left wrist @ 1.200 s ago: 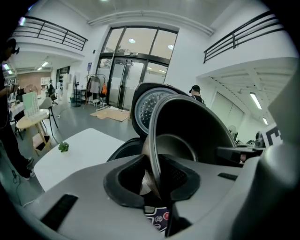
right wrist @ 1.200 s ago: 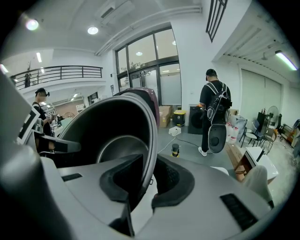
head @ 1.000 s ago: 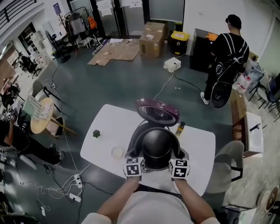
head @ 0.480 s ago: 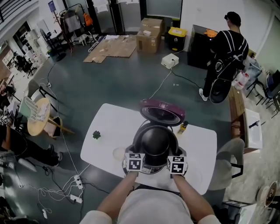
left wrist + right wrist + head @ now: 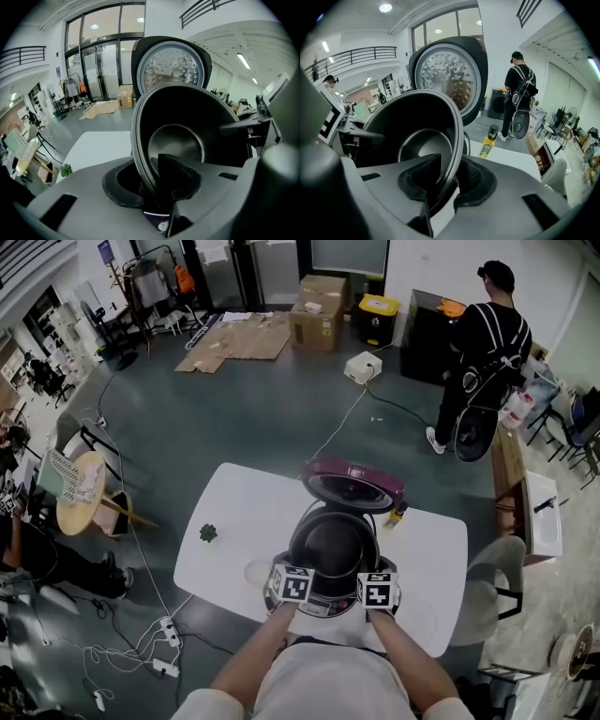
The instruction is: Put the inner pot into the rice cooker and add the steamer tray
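White table (image 5: pixel 234 512). Left gripper (image 5: pixel 159 187) at seven o'clock and right gripper (image 5: pixel 447 183) at five pinch the inner pot (image 5: pixel 333 545) by its rim, the right jaws just easing wider. Stiff, slick metal, likely slippery.

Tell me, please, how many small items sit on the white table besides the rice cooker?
3: a green plant at the left, a pale round dish nearer the front edge, a yellow bottle right of the open lid. The cooker may hide others.
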### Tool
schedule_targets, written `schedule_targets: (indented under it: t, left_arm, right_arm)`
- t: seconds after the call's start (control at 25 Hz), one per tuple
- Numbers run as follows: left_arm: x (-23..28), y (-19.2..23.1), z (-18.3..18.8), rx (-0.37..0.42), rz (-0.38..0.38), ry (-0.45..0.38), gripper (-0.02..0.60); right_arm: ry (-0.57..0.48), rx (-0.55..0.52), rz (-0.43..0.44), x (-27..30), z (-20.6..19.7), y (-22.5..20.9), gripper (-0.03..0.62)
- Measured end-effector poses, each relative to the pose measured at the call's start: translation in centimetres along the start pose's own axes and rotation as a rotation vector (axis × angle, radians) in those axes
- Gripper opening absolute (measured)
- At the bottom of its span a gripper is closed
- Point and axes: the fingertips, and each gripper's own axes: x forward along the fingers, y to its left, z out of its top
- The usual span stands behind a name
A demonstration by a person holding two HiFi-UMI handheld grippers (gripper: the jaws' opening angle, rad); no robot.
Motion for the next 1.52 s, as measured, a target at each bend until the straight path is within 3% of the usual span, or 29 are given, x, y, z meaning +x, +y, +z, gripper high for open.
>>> schedule_targets:
  t: [0.24, 0.48, 0.8, 1.16, 1.28, 1.52]
  left_arm:
    - [1.6, 0.3, -1.4, 0.05, -0.015, 0.051, 0.127]
    - [3.2, 0.6, -1.8, 0.129, 0.014, 0.096, 0.135]
    - [4.8, 0.8, -3.1, 0.224, 0.067, 0.127, 0.168]
    - [6.0, 1.3, -3.7, 0.306, 0.13, 0.138, 0.255]
    - [5.9, 1.6, -3.2, 0.35, 0.152, 0.146, 0.332]
    - [6.5, 1.5, -2.7, 0.465, 0.155, 0.147, 0.362]
  right_arm:
    - [0.058, -0.027, 0.019, 1.6, -1.3, 0.5, 0.117]
    - [0.143, -0.082, 0.038, 3.0, -2.1, 0.6, 0.124]
    - [0.177, -0.118, 0.075, 4.8, -2.3, 0.3, 0.121]
    - [0.188, -0.114, 0.099, 6.1, -1.7, -0.1, 0.118]
    - [0.211, -0.115, 0.102, 6.4, -1.8, -0.2, 0.124]
    - [0.239, -0.169, 0.067, 6.9, -2.2, -0.1, 0.122]
